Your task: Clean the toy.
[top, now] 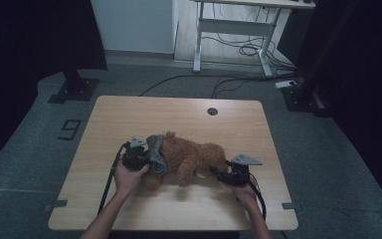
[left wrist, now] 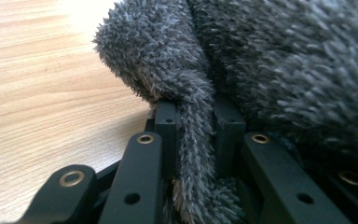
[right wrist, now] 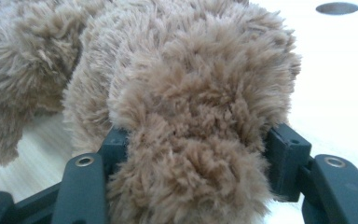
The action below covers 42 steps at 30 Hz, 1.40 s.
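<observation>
Two tools engaged — left tool [left wrist: 193, 140] pinching the grey fleece garment [left wrist: 270, 60], right tool [right wrist: 196, 154] clamping the brown plush dog's [right wrist: 168, 84] leg — dressing unfinished.

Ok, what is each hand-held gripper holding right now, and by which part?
The left hand-held gripper pinches a fold at the edge of the grey fuzzy cloth. The right hand-held gripper is clamped around a leg of the brown plush dog.
</observation>
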Available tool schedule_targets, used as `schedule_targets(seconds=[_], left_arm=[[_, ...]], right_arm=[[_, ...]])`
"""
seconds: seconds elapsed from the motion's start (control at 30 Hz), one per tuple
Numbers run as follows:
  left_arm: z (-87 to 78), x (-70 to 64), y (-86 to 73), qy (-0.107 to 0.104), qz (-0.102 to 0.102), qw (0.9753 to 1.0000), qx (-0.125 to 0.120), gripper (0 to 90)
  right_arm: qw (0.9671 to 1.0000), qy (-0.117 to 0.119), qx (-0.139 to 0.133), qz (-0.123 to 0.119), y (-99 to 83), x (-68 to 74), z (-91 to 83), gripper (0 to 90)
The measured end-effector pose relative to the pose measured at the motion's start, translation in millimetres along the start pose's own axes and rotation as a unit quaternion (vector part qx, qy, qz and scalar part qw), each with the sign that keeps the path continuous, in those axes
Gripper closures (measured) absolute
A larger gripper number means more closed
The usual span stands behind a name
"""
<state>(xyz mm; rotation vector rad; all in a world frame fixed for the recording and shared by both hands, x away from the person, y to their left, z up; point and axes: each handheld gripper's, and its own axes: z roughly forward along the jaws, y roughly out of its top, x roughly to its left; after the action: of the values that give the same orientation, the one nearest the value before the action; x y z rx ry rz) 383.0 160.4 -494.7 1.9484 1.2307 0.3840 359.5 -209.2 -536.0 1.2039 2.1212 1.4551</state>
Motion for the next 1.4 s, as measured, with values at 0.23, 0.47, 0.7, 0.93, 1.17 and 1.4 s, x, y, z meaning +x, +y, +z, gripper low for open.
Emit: schedule_targets(seconds=[0.23, 0.47, 0.7, 0.93, 1.17, 1.4], left_arm=[[1.1, -6.3, -6.3, -0.024, -0.017, 0.9994, -0.017, 76.3], [10.2, 2.6, -7.2, -0.107, -0.099, 0.9885, -0.041, 77.5], [9.4, 16.6, 3.0, -0.105, -0.12, 0.9853, -0.061, 78.0], [4.8, 31.3, 3.0, -0.108, -0.126, 0.9842, -0.06, 77.3], [-28.4, 25.0, 5.2, -0.106, -0.111, 0.9843, -0.087, 74.6], [-67.1, -5.9, 47.7, -0.083, -0.03, 0.9883, -0.124, 74.4]], right_arm=[[0.9987, 0.016, 0.041, 0.026, 2.6, -4.2, -2.2, 41.6], [1.0, 0.005, 0.002, -0.008, 1.5, 9.9, 1.2, 51.5], [0.9966, -0.015, -0.039, -0.071, 10.5, 26.5, 17.8, 53.3], [0.9938, -0.032, -0.046, -0.096, 11.0, 20.2, 29.2, 47.1], [0.9937, -0.009, -0.018, -0.11, -0.9, 12.1, 10.2, 40.0], [0.9951, 0.008, -0.015, -0.098, -4.0, 9.9, 3.6, 36.7]])
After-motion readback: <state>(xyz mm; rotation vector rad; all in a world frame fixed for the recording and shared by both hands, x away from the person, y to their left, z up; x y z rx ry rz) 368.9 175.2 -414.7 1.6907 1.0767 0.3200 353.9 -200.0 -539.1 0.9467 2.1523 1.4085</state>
